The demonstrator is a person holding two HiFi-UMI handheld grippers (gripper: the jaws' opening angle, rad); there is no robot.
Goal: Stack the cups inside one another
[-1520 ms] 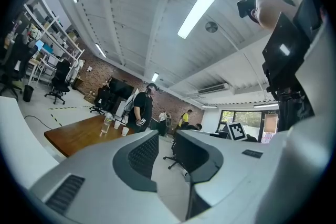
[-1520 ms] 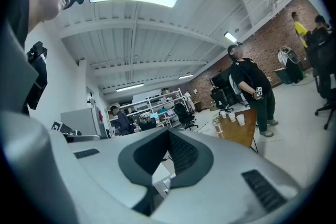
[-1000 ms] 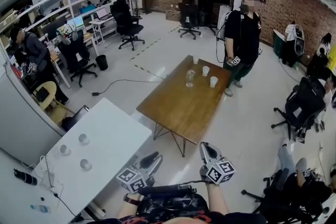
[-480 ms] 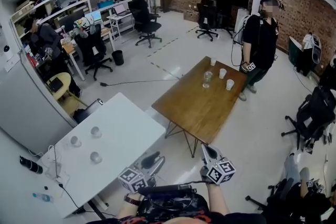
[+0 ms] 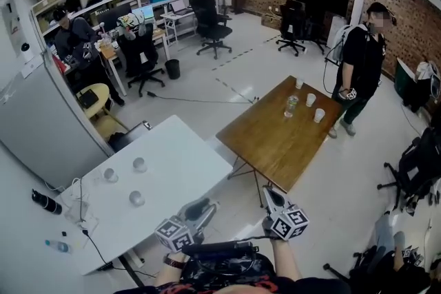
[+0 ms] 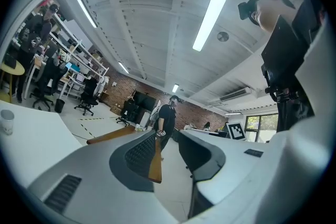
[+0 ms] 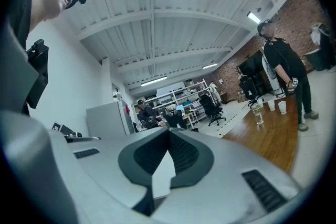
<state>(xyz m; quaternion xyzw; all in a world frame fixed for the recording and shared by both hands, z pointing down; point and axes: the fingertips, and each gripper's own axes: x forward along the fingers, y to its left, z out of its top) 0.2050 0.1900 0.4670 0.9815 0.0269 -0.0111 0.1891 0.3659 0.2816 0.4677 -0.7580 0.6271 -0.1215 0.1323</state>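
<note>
Open floor (image 5: 207,115) lane at 12 between white table (image 5: 186,148) edge at 10 and wooden table (image 5: 269,141) corner at 1, left gripper (image 5: 198,208) spread and empty, right gripper (image 5: 271,195) pressed together, cups (image 5: 139,164) at 10, more cups (image 5: 311,99) at 1.

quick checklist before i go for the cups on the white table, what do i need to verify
1. left gripper open and empty: ok
2. right gripper open for a cup: not ok, shut on nothing
3. three cups on the white table apart, none nested: ok
4. cups upright: cannot tell, too small
5. either gripper at a cup: not ok, neither touches one
</note>
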